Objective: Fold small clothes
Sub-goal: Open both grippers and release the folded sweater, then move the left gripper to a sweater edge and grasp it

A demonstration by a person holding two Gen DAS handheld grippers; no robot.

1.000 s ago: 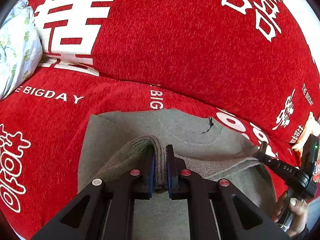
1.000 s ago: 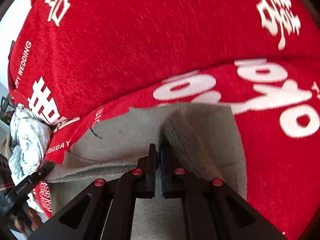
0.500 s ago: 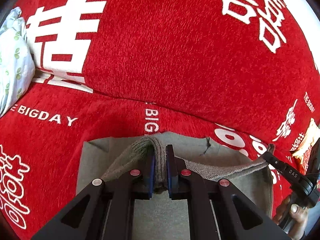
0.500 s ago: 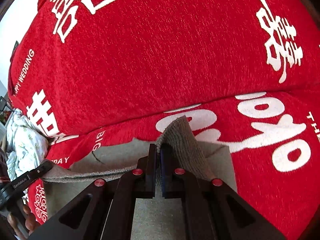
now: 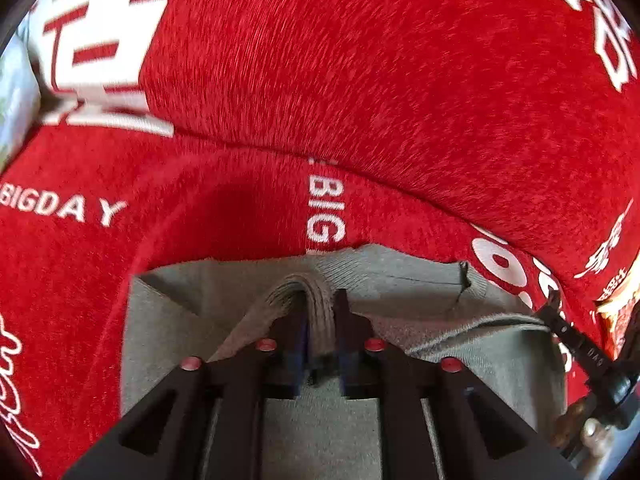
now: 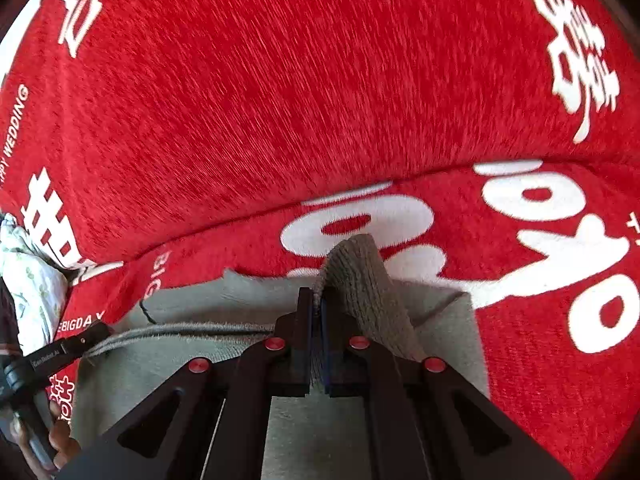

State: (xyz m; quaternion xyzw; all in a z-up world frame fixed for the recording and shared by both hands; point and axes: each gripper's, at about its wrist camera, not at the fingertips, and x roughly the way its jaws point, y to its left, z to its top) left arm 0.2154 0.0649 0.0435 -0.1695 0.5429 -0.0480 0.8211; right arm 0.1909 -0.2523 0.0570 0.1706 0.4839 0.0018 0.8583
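both grippers are clamped on the ribbed hem of the grey sweater [image 5: 340, 432]: the left gripper [image 5: 320, 320] is closed on a bunched fold, the right gripper [image 6: 316, 312] on the hem's right corner. compared with a second ago, the hem has been carried farther toward the collar, so less of the sweater's far part is seen past the fingers. the raised hem is stretched taut between the two grippers. the sweater is laid on the red blanket [image 5: 360, 80] with white lettering; its far edge is just short of the blanket's raised back fold. open red fabric is seen left and right. a floral cloth [image 6: 32, 292] is at far left, well apart.
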